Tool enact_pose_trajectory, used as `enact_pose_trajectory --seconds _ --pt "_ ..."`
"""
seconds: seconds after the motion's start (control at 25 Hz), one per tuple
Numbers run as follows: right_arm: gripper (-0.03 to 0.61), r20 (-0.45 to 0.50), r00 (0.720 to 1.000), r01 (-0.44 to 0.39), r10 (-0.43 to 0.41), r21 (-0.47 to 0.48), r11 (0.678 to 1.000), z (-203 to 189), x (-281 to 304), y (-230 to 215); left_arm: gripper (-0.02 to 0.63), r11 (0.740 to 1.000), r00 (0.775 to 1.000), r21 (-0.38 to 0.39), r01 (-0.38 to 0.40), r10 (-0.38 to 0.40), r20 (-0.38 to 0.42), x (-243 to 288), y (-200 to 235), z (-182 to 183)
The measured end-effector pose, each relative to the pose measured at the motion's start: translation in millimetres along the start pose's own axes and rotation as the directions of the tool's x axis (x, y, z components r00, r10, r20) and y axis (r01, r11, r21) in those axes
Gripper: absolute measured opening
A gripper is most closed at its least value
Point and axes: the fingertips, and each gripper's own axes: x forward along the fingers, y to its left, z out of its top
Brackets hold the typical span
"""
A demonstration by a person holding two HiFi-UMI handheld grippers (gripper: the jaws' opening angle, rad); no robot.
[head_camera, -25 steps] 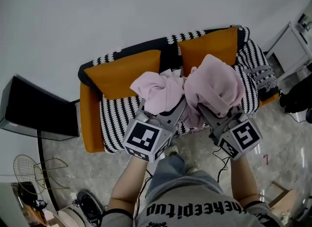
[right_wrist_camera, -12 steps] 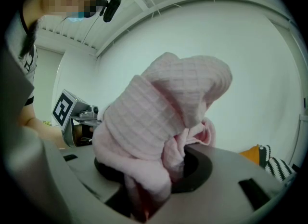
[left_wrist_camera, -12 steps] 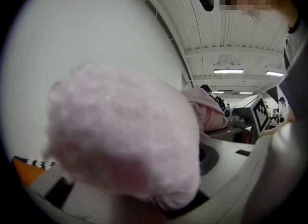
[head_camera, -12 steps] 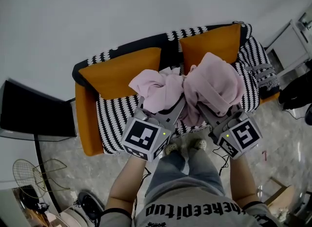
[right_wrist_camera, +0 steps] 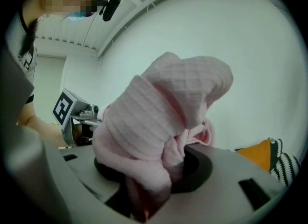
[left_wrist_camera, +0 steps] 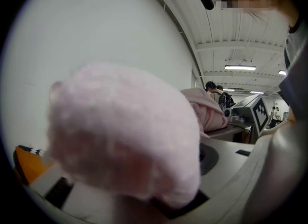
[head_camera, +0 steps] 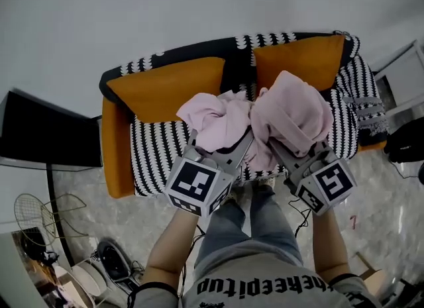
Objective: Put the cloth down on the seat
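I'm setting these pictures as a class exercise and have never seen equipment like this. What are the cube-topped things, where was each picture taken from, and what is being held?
There is no robot here. A person holds a two-jaw tool in each hand: the left tool and the right tool. The patterned cubes are part of the tools. The top-down picture comes from a camera on the person's head. The two close-ups come from cameras riding on each tool. Both tools grip a pink cloth, held over a striped sofa with orange cushions.
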Motion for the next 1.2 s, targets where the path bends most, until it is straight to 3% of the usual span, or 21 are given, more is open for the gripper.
enact_pose_trajectory --seconds 0.52,1.2 --pt "0.229 -0.125 0.981 -0.147 0.15 0.038 0.988 -53 33 -58 0.233 0.984 0.989 -0.122 -0.133 0.124 -0.079 59 19 -53" --pt "0.229 -0.275 0.925 -0.228 0.261 0.148 0.962 -179 71 -110 0.233 0.94 0.955 -0.24 -0.244 0.19 -0.227 120 38 -178"
